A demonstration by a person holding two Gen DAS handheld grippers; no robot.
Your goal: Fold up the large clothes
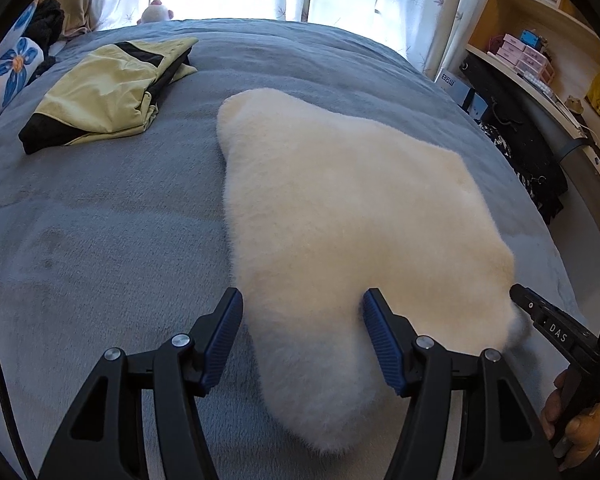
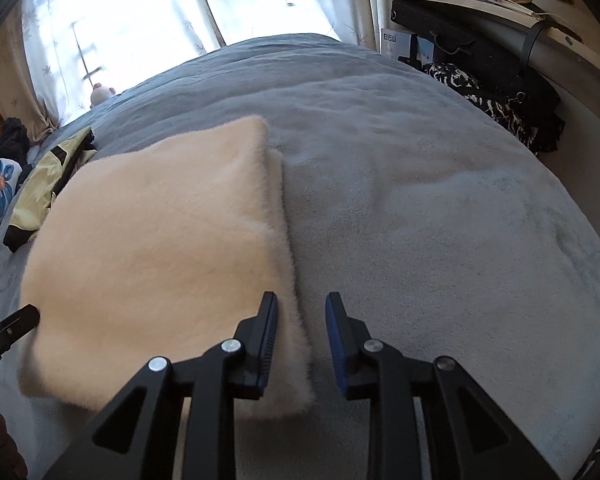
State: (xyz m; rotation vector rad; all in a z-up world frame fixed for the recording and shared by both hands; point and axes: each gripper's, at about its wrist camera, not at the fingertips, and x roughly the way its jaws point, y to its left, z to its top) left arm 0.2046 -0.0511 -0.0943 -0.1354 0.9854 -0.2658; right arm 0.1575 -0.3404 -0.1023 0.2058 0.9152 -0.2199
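Currently the cream-white fluffy fleece garment (image 1: 340, 216), folded into a thick pad, lies on the grey plush bed cover (image 1: 100, 240), well apart from the yellow-and-black folded jacket (image 1: 112, 92). Left gripper (image 1: 302, 344): jaws apart, straddling the garment's near edge, not pressing. Right gripper (image 2: 302, 344): released, at the garment's near right corner. Expect soft, bulky, light, springy pile; grip through all layers at corners.

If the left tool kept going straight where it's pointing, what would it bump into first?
Most likely the fluffy cream garment. The left tool stands open, angled down at it, with the fluff already between its fingers. The exact depth is hard to judge.
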